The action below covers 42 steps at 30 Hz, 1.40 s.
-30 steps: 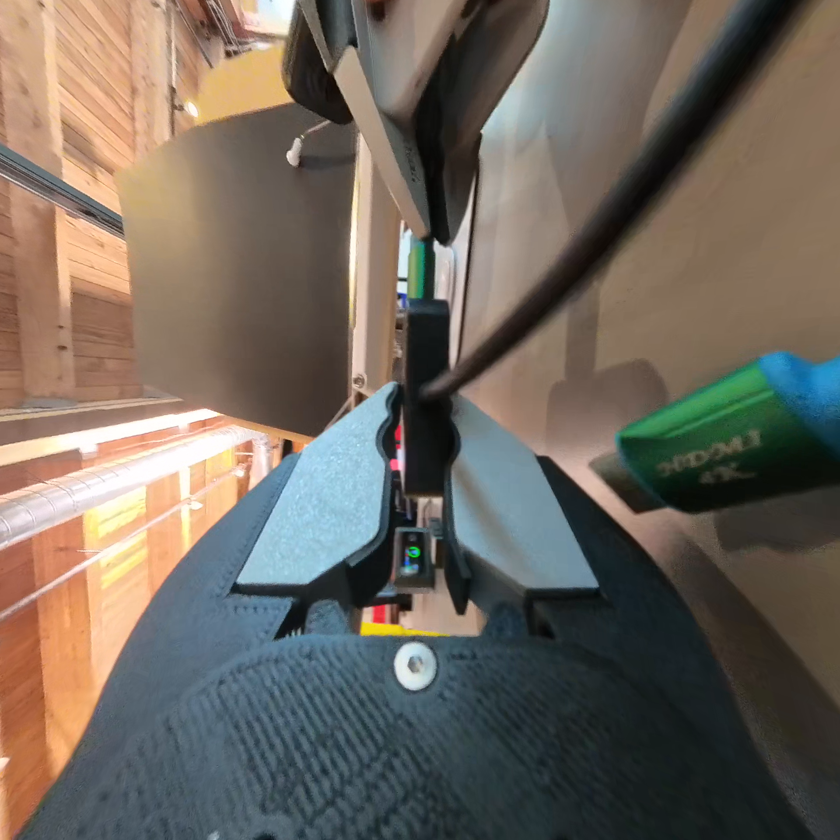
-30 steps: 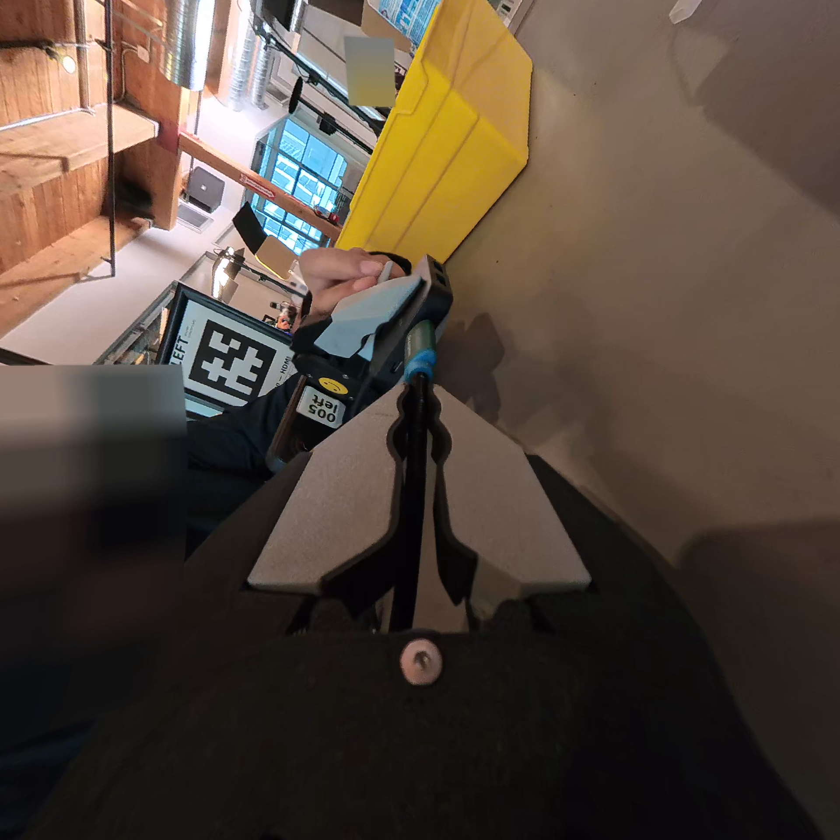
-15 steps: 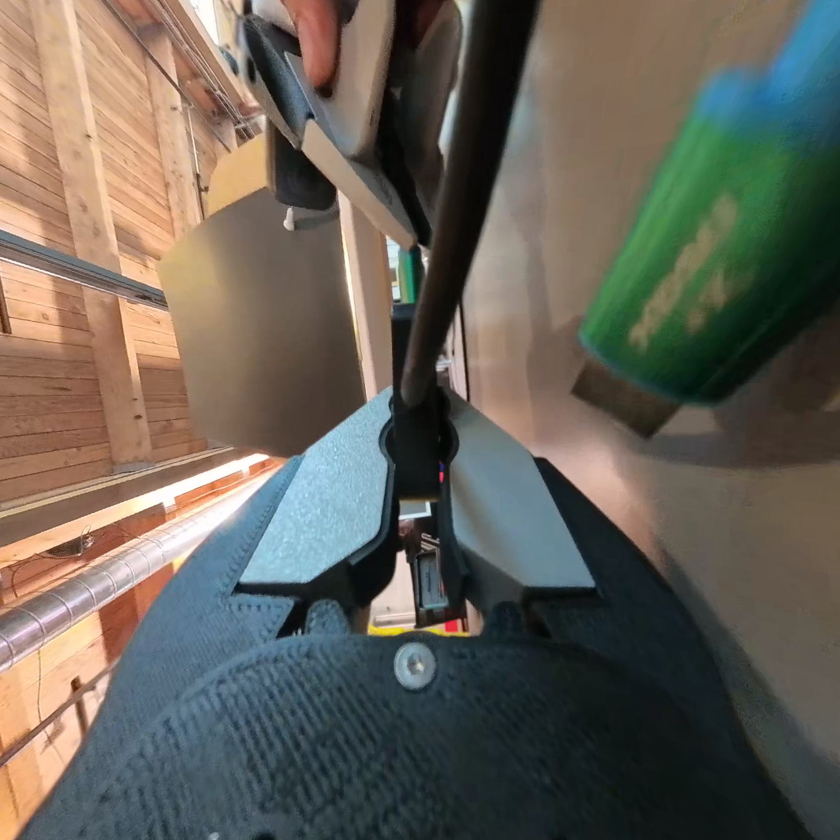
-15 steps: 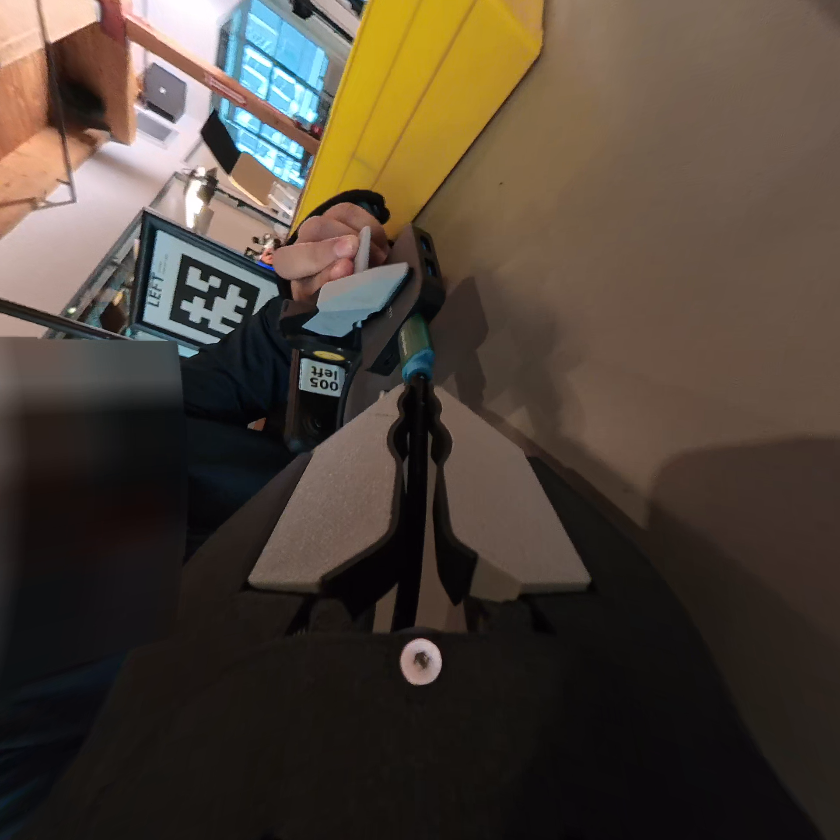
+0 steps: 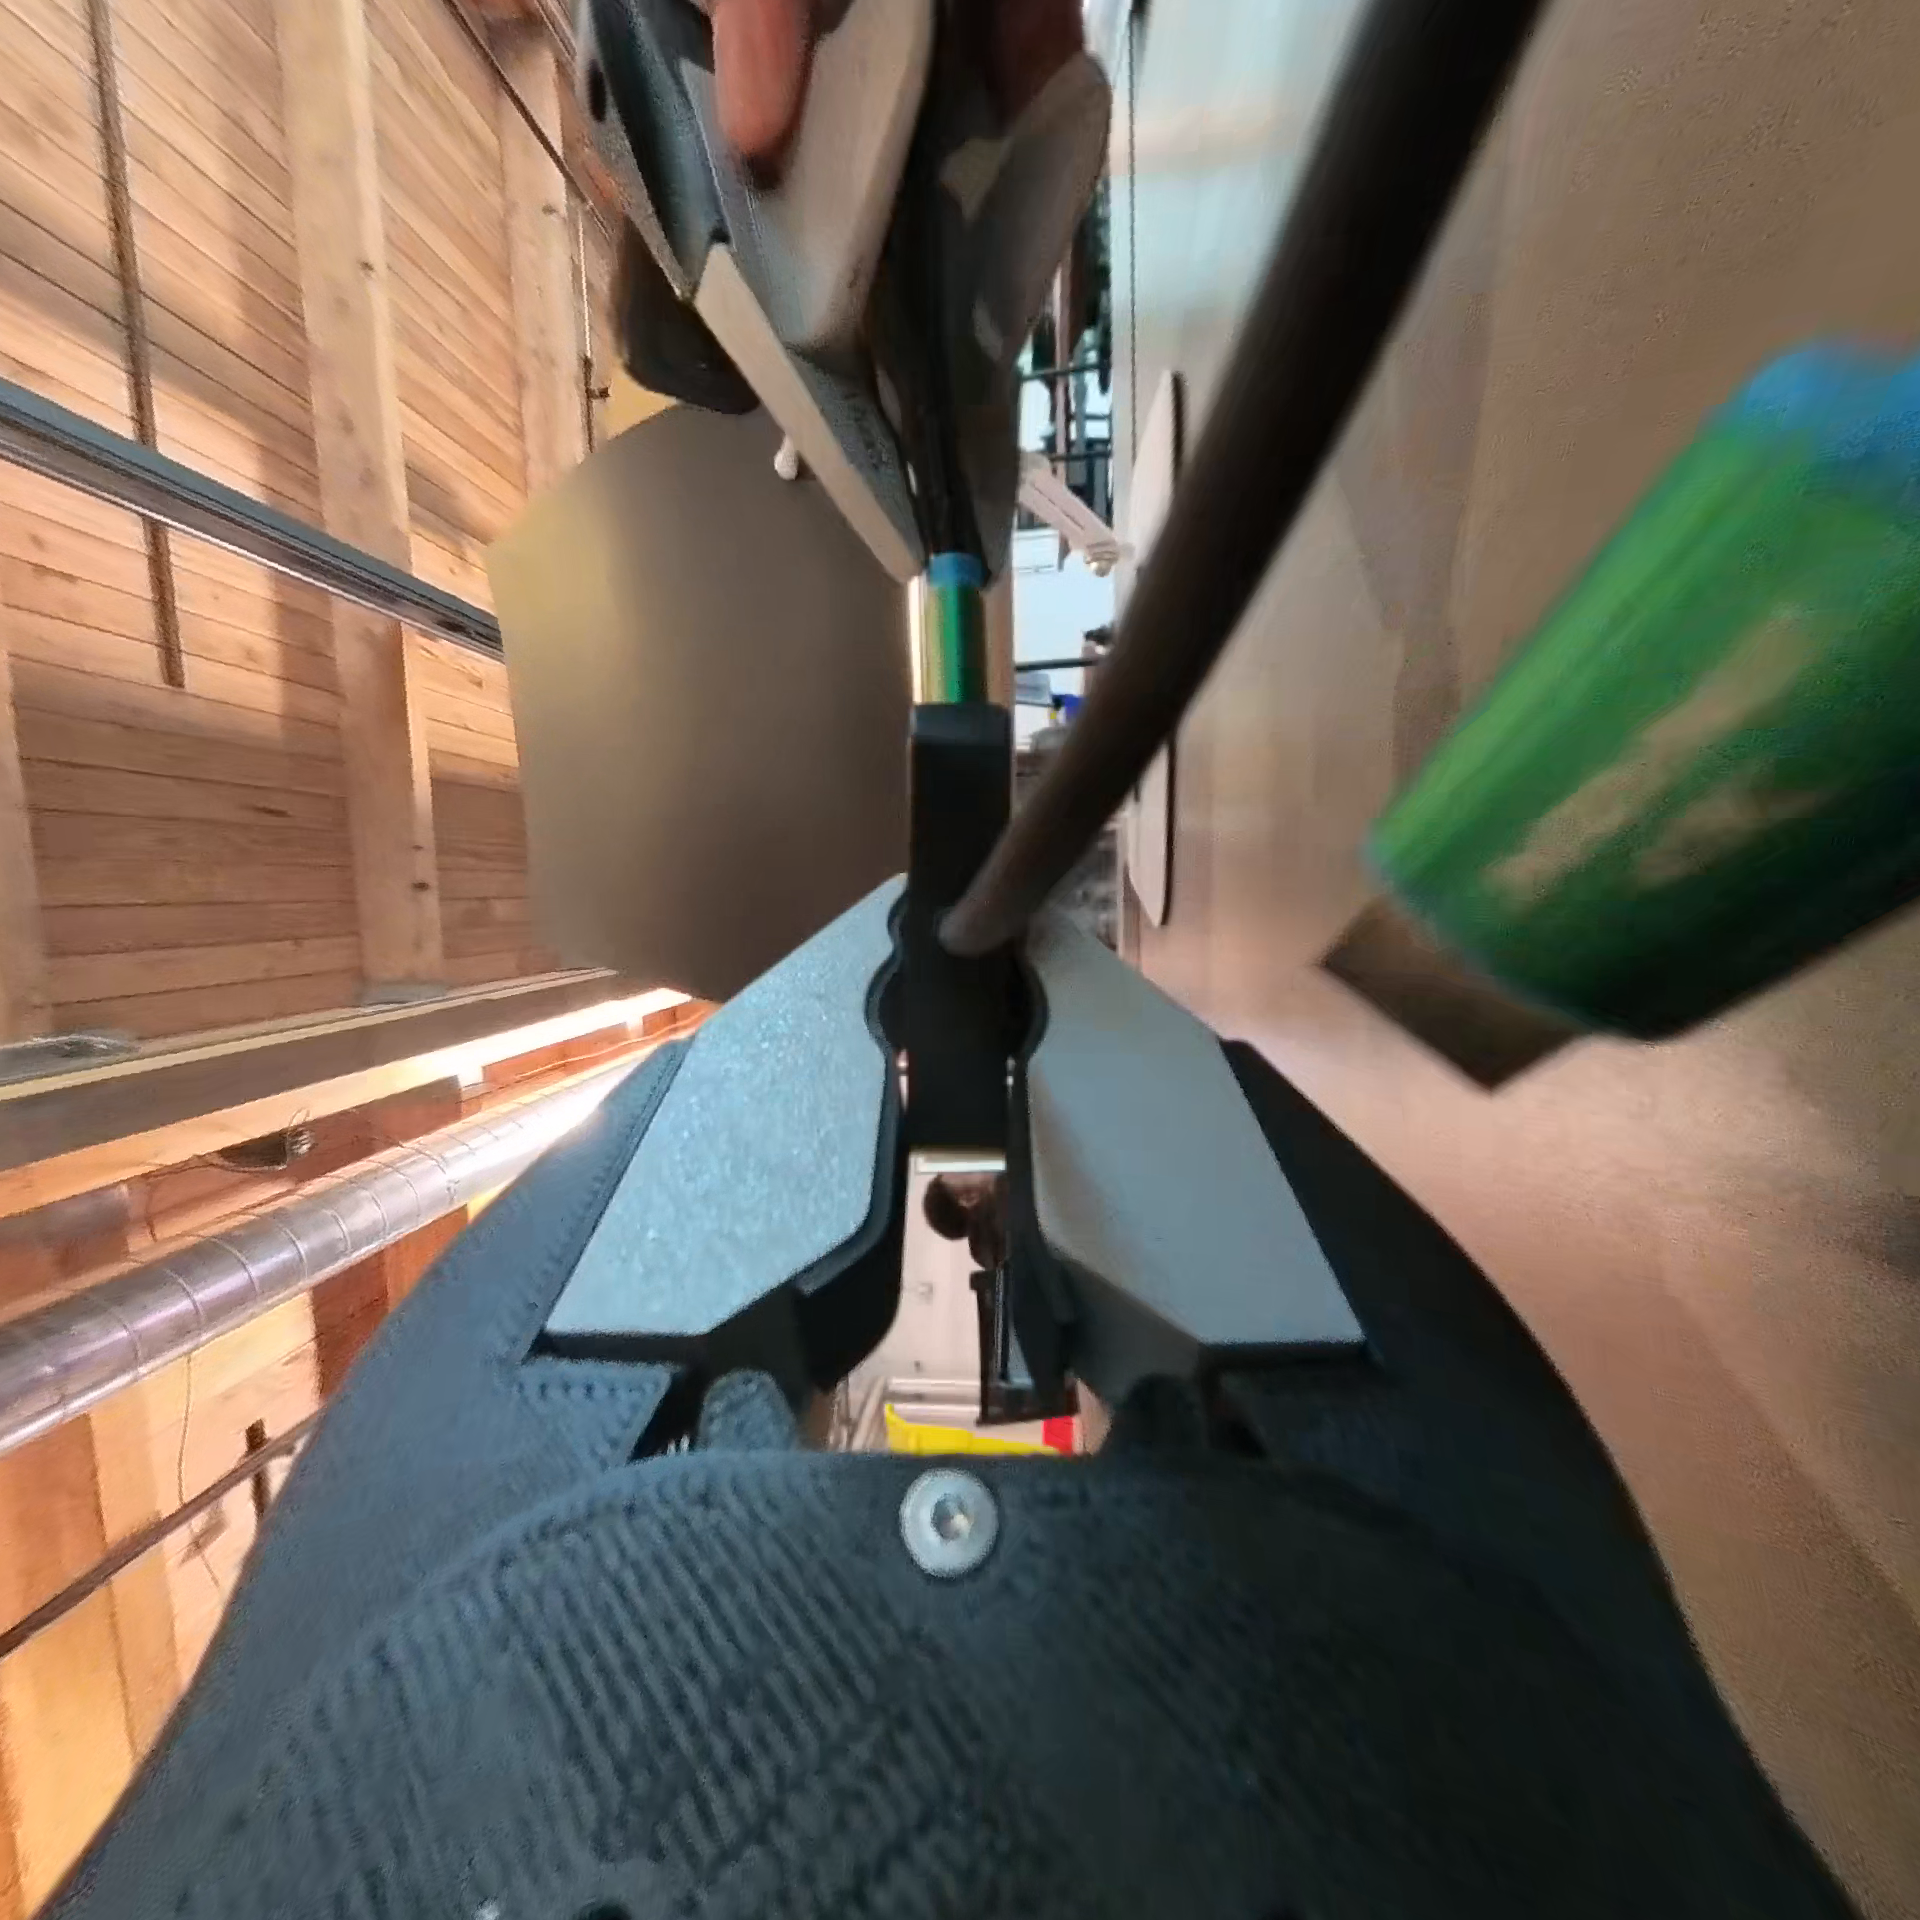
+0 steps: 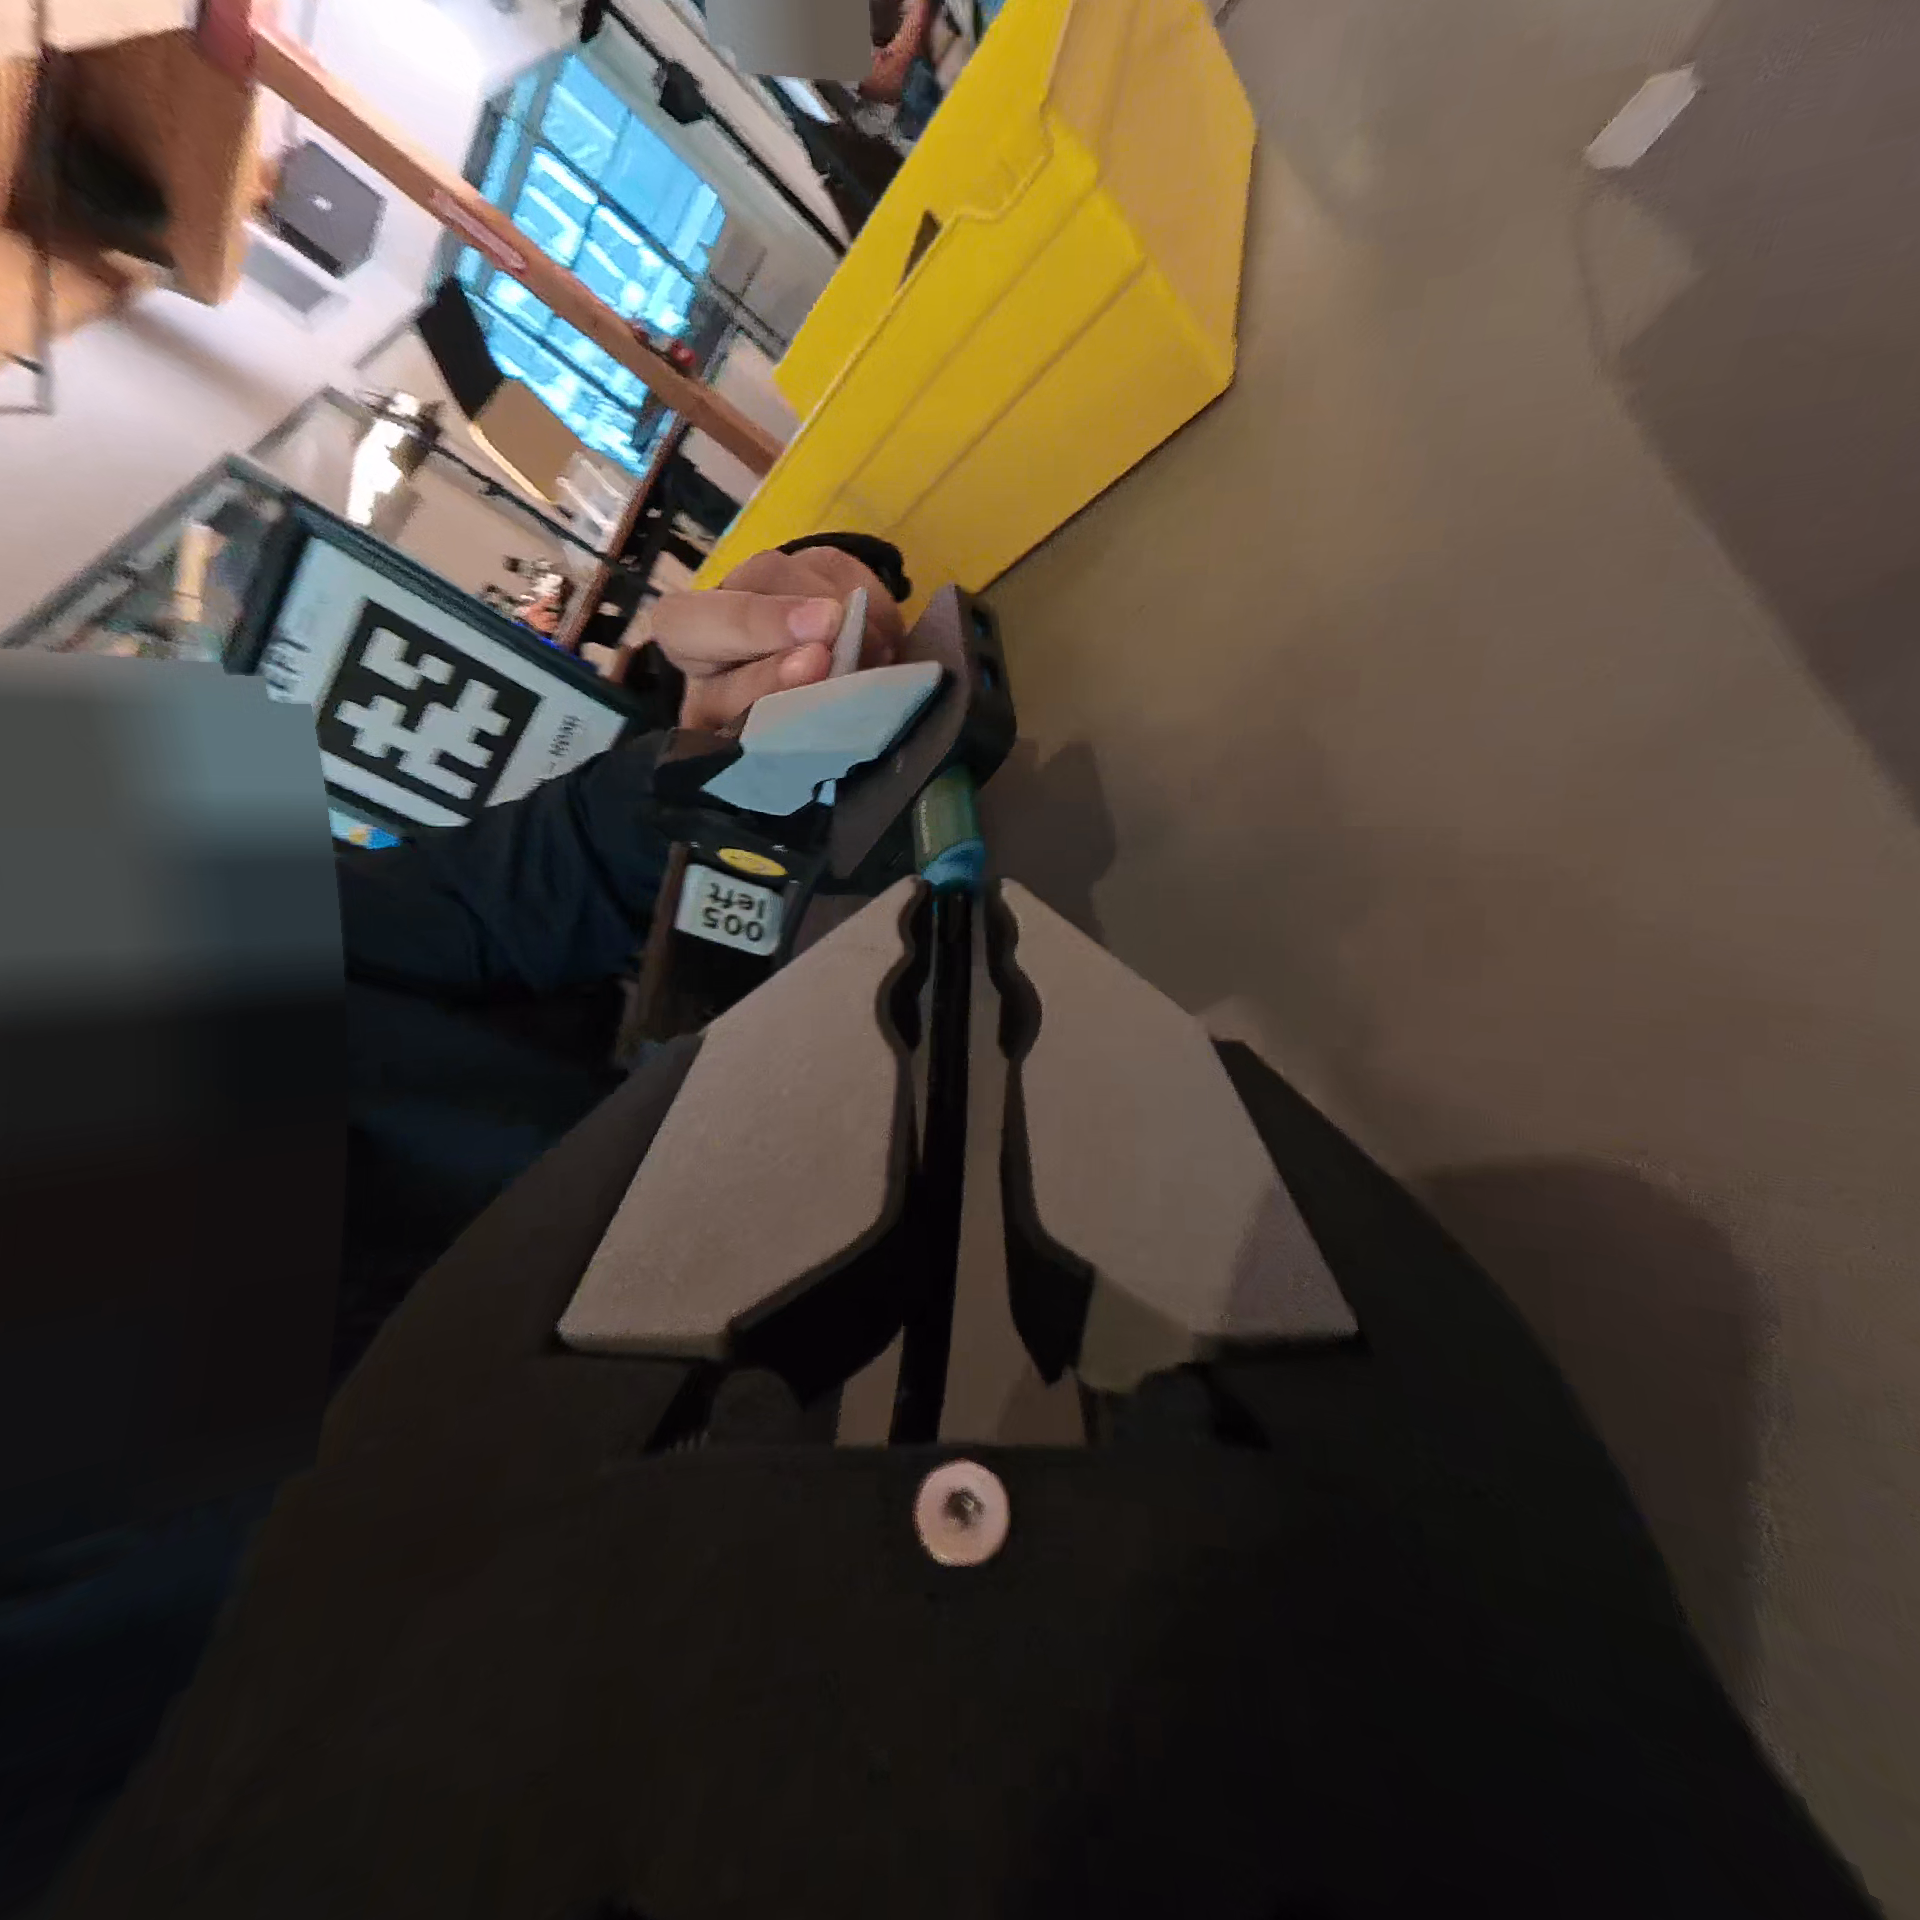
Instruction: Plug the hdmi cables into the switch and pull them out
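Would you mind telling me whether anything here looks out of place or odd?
One thing: a second green HDMI plug hangs loose at the right of the left wrist view, blurred and plugged into nothing. Otherwise the left gripper clamps the black switch, and the right gripper pinches the cable behind the other plug.

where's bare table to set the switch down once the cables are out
Free: the grey table beside the yellow bin, on the side away from the person's hand. Crowded: where the switch, the plugged green connector and both grippers meet; a loose green plug hangs close by.
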### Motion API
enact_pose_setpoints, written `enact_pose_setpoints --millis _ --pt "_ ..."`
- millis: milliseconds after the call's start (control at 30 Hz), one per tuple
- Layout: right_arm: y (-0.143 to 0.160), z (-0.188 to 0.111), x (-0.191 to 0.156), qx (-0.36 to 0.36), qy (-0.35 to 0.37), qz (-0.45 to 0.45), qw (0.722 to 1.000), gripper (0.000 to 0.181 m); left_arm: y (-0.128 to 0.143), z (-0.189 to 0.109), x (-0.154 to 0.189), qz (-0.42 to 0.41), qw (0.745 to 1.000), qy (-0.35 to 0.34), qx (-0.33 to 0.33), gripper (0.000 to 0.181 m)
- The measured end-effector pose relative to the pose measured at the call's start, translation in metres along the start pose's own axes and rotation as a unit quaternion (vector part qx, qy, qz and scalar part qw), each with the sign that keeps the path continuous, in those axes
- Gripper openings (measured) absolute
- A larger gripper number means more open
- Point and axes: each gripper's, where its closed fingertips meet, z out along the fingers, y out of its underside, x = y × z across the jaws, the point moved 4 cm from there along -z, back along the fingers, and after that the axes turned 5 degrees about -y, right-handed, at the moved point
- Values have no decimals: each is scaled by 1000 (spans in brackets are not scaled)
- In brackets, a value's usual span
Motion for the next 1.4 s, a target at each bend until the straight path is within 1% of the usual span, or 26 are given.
enact_pose_setpoints --millis 33,100,167,233,267,333,400,433,467,533,567,633,733,800,900,1033,1067,1100,1233,1333,1400 --pt "-2 -3 -1 0 18 -18 1000 3 0 0 0 -6 1000 3 -1 11" --pt "-6 -10 0 1 73 -56 996 3 3 1 -1 -17 1000 0 -5 11" --pt "-13 -15 -3 12 116 -103 988 7 6 1 -4 -31 999 -4 -8 11" --pt "-22 -18 -8 26 152 -167 974 18 7 1 -6 -51 999 -8 -7 12" --pt "-25 -20 -8 30 181 -185 965 20 9 3 -5 -74 997 4 -10 12" --pt "-30 -24 -7 35 235 -226 945 20 17 6 2 -136 989 49 -24 13" --pt "-35 -28 -4 57 279 -260 923 25 25 9 13 -198 974 106 -41 13" --pt "-36 -30 -2 68 286 -270 917 25 29 10 17 -217 967 123 -50 13" --pt "-36 -29 -1 74 281 -271 918 25 32 10 18 -228 964 128 -54 13" --pt "-33 -27 -1 75 253 -252 931 28 34 11 16 -244 960 126 -57 13" --pt "-32 -24 -3 69 232 -246 939 35 34 10 15 -251 958 126 -55 13" --pt "-32 -20 -8 61 206 -256 943 41 34 10 14 -255 957 126 -55 13" --pt "-30 -11 -15 47 200 -294 933 50 40 11 18 -267 951 140 -71 13" --pt "-28 -3 -17 27 211 -316 925 51 42 12 19 -278 947 144 -74 13" --pt "-24 6 -17 -13 245 -352 903 51 43 11 21 -284 943 153 -79 13" --pt "-17 18 -7 -80 310 -392 863 51 42 12 24 -288 939 167 -80 13" --pt "-15 23 -5 -96 318 -395 856 52 42 12 25 -291 938 170 -79 13" --pt "-12 28 -3 -110 325 -398 851 54 41 11 25 -290 938 174 -79 13" --pt "-7 40 0 -148 347 -427 822 50 38 10 28 -292 935 187 -75 13" --pt "-3 45 0 -170 358 -450 801 48 30 6 32 -295 930 214 -55 12" --pt "1 47 0 -190 365 -470 781 45 27 4 33 -298 927 222 -44 11"
